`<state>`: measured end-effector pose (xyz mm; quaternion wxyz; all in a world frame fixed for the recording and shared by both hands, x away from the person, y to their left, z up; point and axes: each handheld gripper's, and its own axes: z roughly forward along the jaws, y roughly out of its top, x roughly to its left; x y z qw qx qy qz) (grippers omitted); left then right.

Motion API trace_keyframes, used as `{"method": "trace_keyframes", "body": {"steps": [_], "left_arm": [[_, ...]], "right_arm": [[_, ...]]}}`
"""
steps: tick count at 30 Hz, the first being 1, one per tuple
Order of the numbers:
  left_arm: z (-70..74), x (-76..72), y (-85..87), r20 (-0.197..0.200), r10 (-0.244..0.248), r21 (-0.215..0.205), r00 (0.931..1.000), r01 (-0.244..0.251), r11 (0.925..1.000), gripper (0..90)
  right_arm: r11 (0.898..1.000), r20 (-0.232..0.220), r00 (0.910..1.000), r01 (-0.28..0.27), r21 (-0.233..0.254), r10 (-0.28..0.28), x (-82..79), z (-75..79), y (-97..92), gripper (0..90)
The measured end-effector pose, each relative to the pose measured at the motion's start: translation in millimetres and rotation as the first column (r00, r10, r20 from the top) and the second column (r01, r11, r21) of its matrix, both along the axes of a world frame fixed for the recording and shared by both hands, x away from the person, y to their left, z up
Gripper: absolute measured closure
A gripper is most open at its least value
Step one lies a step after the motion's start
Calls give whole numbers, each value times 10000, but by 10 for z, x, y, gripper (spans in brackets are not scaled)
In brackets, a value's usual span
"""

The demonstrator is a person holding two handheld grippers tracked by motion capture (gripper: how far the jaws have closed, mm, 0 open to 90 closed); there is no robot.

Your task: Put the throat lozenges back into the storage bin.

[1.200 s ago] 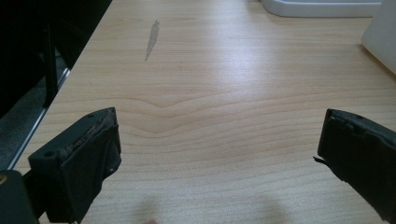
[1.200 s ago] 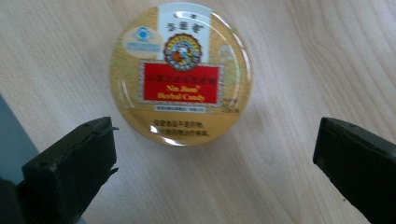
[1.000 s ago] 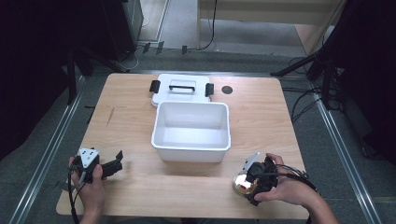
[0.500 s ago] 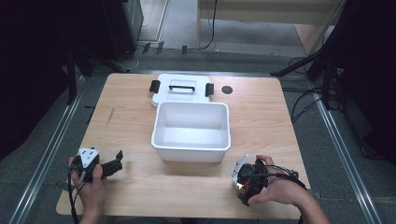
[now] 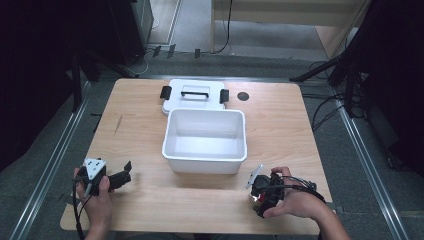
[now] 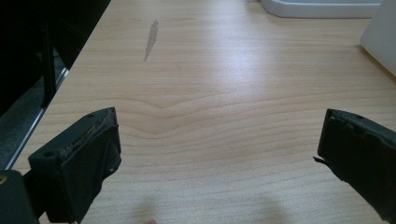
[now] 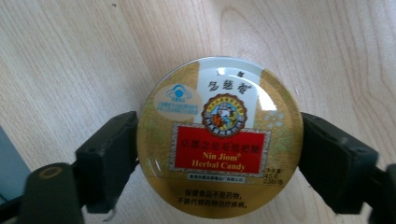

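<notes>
In the high view the candy tin [image 5: 258, 201] is largely covered by the right tool [image 5: 261, 195] and the hand [image 5: 295, 202] around it; its label cannot be read there. In the right tool view the tin's [image 7: 219, 137] lower rim is cut off by the bottom edge, and the smallest print is too fine to read. In the left tool view the white tub [image 6: 384, 35] and lid [image 6: 322, 7] are cropped at the edges. Whether the tin rests on the worktop [image 5: 150, 210] cannot be told.

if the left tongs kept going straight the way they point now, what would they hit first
Probably the white tub. The left tongs lie low over the table, open and empty, aimed toward the tub's near left corner. Bare wood lies between, though they might just slip past it.
</notes>
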<state>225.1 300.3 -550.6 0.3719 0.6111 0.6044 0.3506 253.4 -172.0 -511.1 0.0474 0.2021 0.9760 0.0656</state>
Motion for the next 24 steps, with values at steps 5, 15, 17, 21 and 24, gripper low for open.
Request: {"method": "trace_keyframes", "body": {"steps": [5, 15, 17, 21, 24], "left_arm": [[0, 5, 0, -41, 8, -17, 10000, -8, 10000, 0], [0, 4, -1, -45, -33, -34, 10000, 32, 10000, 0], [0, 3, -1, -42, -31, -32, 10000, 31, 10000, 0], [0, 4, 0, -29, -31, -30, 10000, 31, 10000, 0], [0, 4, 1, -27, -44, -32, 10000, 43, 10000, 0]], "right_arm": [[10000, -177, 9998, 24, 16, -24, 30, 3, 5, 201], [9997, 68, 9998, 165, 156, -166, 96, 92, -64, 204], [9998, 180, 9998, 126, 155, -128, 108, 131, -83, 203], [9996, 319, 9993, 167, 218, -174, 154, 221, -134, 204], [9992, 344, 9989, 296, 264, -305, 196, 266, -169, 204]]}}
